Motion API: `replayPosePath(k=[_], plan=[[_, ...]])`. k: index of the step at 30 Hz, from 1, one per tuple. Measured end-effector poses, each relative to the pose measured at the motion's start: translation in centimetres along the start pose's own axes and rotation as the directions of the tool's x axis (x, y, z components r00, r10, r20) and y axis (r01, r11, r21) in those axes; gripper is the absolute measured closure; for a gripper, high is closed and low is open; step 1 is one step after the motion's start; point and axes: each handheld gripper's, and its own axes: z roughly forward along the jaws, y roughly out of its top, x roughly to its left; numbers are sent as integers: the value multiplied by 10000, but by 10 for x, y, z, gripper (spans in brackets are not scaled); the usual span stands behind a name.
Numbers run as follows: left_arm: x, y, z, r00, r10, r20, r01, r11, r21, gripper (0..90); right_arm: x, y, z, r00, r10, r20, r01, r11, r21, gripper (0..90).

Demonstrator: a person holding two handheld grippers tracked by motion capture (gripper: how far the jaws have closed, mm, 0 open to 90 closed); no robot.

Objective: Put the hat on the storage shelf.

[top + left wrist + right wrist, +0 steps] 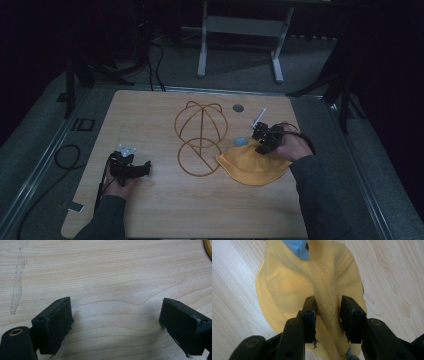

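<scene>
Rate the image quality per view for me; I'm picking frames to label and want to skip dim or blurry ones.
High view: dim, surroundings nearly black, though the wooden table, wire hat stand and yellow hat read clearly. Left gripper view: bright and even, wood grain sharp, soft shadows under the left gripper. Right gripper view: well lit, hat fabric between the right gripper pads crisp, near jaw bases slightly soft.

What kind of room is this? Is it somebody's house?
Probably not a house: it looks like a lab or workshop. A bare wooden table stands on grey carpet in a dark room, cables trail across the floor, and a metal bench frame stands behind it. On the table are a wire hat stand and a yellow hat.
</scene>
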Motion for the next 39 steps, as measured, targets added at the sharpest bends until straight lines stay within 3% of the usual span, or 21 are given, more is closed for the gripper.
replayPosePath(k=[5, 9, 14, 27, 33, 39], plan=[[0, 0, 0, 10000, -6, 1, 6, 10000, -1, 115, 0, 4, 2, 9996, -268, 5, 268, 9991, 315, 691], [0, 0, 0, 10000, -3, -1, 3, 10000, 0, 115, 2, 6, 4, 9984, -545, 116, 537, 9965, 645, 777], [0, 0, 0, 10000, -7, 1, 7, 10000, -3, 115, 3, 6, 3, 9974, -597, 394, 572, 9964, 620, 827], [0, 0, 0, 10000, -11, 1, 11, 10000, -5, 115, -2, 2, -4, 9933, 386, 1092, -374, 9992, -125, 840], [0, 0, 0, 10000, -31, -2, 31, 10000, -23, 115, -5, 2, -10, 9849, 987, 1426, -900, 9937, -661, 842], [0, 0, 0, 10000, -8, -1, 8, 10000, -6, 115, -10, 1, -15, 9711, 1825, 1540, -1606, 9764, -1444, 842]])
